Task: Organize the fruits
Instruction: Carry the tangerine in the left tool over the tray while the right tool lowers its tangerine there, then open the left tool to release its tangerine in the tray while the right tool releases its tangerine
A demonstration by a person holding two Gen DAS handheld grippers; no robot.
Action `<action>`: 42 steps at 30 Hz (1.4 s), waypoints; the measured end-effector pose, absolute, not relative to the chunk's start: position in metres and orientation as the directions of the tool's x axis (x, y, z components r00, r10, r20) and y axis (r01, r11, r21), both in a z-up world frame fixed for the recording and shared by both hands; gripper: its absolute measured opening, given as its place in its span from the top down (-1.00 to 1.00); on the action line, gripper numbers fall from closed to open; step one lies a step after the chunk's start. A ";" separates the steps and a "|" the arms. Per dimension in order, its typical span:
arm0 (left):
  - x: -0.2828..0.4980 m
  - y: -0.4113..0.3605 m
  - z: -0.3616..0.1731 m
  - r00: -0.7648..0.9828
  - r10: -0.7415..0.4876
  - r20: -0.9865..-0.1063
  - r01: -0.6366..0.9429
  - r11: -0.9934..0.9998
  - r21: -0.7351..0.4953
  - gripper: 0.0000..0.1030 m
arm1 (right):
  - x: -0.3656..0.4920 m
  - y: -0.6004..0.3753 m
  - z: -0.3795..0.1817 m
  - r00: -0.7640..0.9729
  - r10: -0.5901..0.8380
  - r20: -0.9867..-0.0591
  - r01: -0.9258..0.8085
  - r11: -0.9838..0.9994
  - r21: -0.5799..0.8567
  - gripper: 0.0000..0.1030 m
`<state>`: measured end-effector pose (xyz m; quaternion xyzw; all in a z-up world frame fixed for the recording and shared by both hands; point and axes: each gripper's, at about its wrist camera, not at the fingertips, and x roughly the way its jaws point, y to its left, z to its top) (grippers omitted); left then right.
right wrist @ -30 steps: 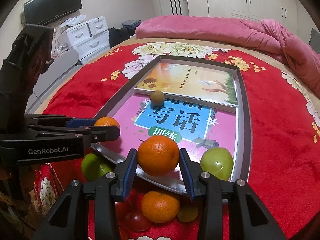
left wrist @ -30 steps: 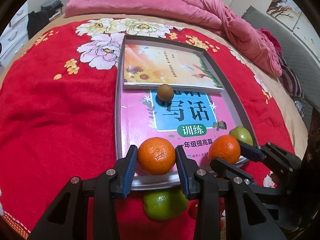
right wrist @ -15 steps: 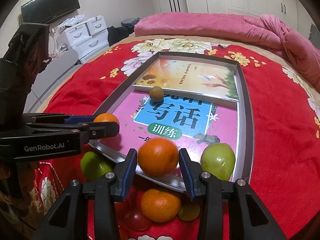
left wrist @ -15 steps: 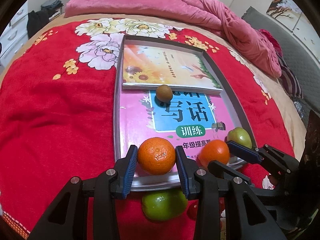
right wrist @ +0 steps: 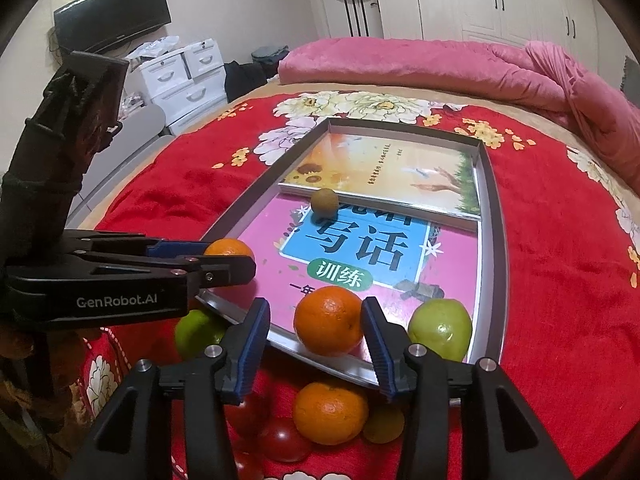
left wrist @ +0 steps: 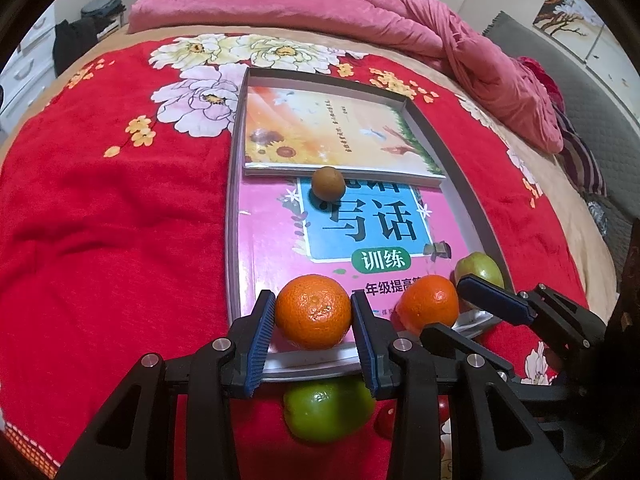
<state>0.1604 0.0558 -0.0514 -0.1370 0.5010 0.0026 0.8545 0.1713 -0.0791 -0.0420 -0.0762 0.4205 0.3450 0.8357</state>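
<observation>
My left gripper (left wrist: pixel 313 330) is shut on an orange (left wrist: pixel 313 311) and holds it over the near edge of the grey tray (left wrist: pixel 234 184). My right gripper (right wrist: pixel 316 330) is open around a second orange (right wrist: pixel 328 320) that rests inside the tray (right wrist: pixel 493 216) at its near edge; the pads stand apart from it. A green apple (right wrist: pixel 440 329) lies in the tray to the right of that orange, and a small brown fruit (right wrist: pixel 324 201) lies farther in. The left gripper also shows in the right wrist view (right wrist: pixel 228 258).
Two books line the tray: a pink one (left wrist: pixel 280 248) and a sunflower one (left wrist: pixel 332 136). On the red blanket before the tray lie a green fruit (left wrist: pixel 328 408), an orange (right wrist: pixel 330 414), red tomatoes (right wrist: pixel 284 440) and a yellowish fruit (right wrist: pixel 384 424). A pink quilt (right wrist: pixel 440 64) lies behind.
My right gripper has opened and let its orange down into the tray beside the green apple. The left gripper keeps its orange and has barely moved.
</observation>
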 end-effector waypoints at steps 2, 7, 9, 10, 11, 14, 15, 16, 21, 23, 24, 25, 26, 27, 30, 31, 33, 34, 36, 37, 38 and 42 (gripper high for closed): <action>0.161 0.056 -0.052 0.495 -0.132 -0.859 -0.142 0.963 -0.230 0.23 | 0.171 -0.079 -0.042 0.409 0.513 -0.755 -0.641 0.750 0.162 0.08; 0.160 0.056 -0.052 0.501 -0.130 -0.856 -0.142 0.963 -0.230 0.20 | 0.171 -0.080 -0.041 0.416 0.509 -0.753 -0.641 0.752 0.154 -0.08; 0.160 0.055 -0.050 0.509 -0.132 -0.851 -0.135 0.964 -0.230 0.19 | 0.170 -0.081 -0.039 0.423 0.512 -0.748 -0.641 0.752 0.153 -0.08; 0.160 0.055 -0.049 0.510 -0.127 -0.851 -0.136 0.965 -0.225 0.18 | 0.170 -0.081 -0.038 0.425 0.512 -0.746 -0.641 0.753 0.151 -0.08; 0.160 0.055 -0.048 0.513 -0.125 -0.849 -0.136 0.965 -0.224 0.15 | 0.170 -0.081 -0.037 0.430 0.511 -0.744 -0.640 0.754 0.148 -0.08; 0.159 0.057 -0.046 0.519 -0.131 -0.845 -0.139 0.962 -0.235 0.09 | 0.170 -0.082 -0.035 0.437 0.511 -0.740 -0.639 0.756 0.145 -0.09; 0.158 0.056 -0.046 0.520 -0.132 -0.844 -0.138 0.962 -0.236 0.08 | 0.170 -0.083 -0.035 0.438 0.511 -0.739 -0.638 0.756 0.146 -0.10; 0.158 0.056 -0.045 0.520 -0.132 -0.844 -0.137 0.962 -0.235 0.06 | 0.170 -0.083 -0.035 0.440 0.512 -0.738 -0.637 0.757 0.145 -0.10; 0.156 0.056 -0.040 0.531 -0.131 -0.837 -0.134 0.963 -0.235 -0.08 | 0.169 -0.085 -0.032 0.448 0.511 -0.733 -0.634 0.760 0.143 -0.18; 0.155 0.055 -0.038 0.535 -0.131 -0.835 -0.132 0.963 -0.236 -0.12 | 0.168 -0.086 -0.031 0.456 0.509 -0.730 -0.629 0.764 0.140 -0.21; 0.155 0.055 -0.037 0.537 -0.134 -0.833 -0.130 0.963 -0.238 -0.12 | 0.168 -0.086 -0.031 0.457 0.509 -0.729 -0.629 0.765 0.140 -0.23; 0.154 0.055 -0.037 0.539 -0.134 -0.832 -0.129 0.963 -0.238 -0.12 | 0.168 -0.087 -0.030 0.458 0.509 -0.728 -0.628 0.766 0.140 -0.24; 0.154 0.055 -0.036 0.540 -0.130 -0.832 -0.131 0.963 -0.236 -0.14 | 0.168 -0.087 -0.030 0.462 0.508 -0.727 -0.625 0.768 0.139 -0.25; 0.154 0.055 -0.035 0.541 -0.129 -0.831 -0.131 0.963 -0.235 -0.16 | 0.168 -0.088 -0.029 0.464 0.507 -0.726 -0.624 0.769 0.139 -0.26; 0.153 0.055 -0.033 0.546 -0.131 -0.828 -0.131 0.962 -0.239 -0.25 | 0.168 -0.089 -0.028 0.470 0.506 -0.723 -0.619 0.773 0.138 -0.30; 0.152 0.055 -0.032 0.546 -0.132 -0.827 -0.130 0.962 -0.239 -0.28 | 0.167 -0.089 -0.028 0.470 0.507 -0.723 -0.619 0.773 0.139 -0.31; 0.151 0.055 -0.030 0.549 -0.131 -0.825 -0.130 0.962 -0.239 -0.32 | 0.167 -0.090 -0.028 0.472 0.505 -0.723 -0.618 0.774 0.138 -0.33; 0.151 0.055 -0.029 0.550 -0.130 -0.825 -0.129 0.963 -0.238 -0.35 | 0.167 -0.090 -0.028 0.474 0.505 -0.722 -0.617 0.775 0.137 -0.35; 0.151 0.054 -0.027 0.551 -0.132 -0.824 -0.125 0.963 -0.237 -0.39 | 0.167 -0.090 -0.027 0.477 0.505 -0.719 -0.615 0.777 0.137 -0.39; 0.150 0.054 -0.026 0.552 -0.132 -0.823 -0.124 0.963 -0.238 -0.41 | 0.167 -0.090 -0.027 0.480 0.503 -0.718 -0.613 0.778 0.136 -0.42; 0.150 0.053 -0.025 0.553 -0.133 -0.823 -0.123 0.963 -0.239 -0.42 | 0.167 -0.091 -0.027 0.480 0.504 -0.718 -0.612 0.778 0.137 -0.45; 0.148 0.053 -0.023 0.550 -0.143 -0.823 -0.117 0.962 -0.245 -0.46 | 0.167 -0.092 -0.024 0.494 0.504 -0.709 -0.605 0.785 0.136 -0.60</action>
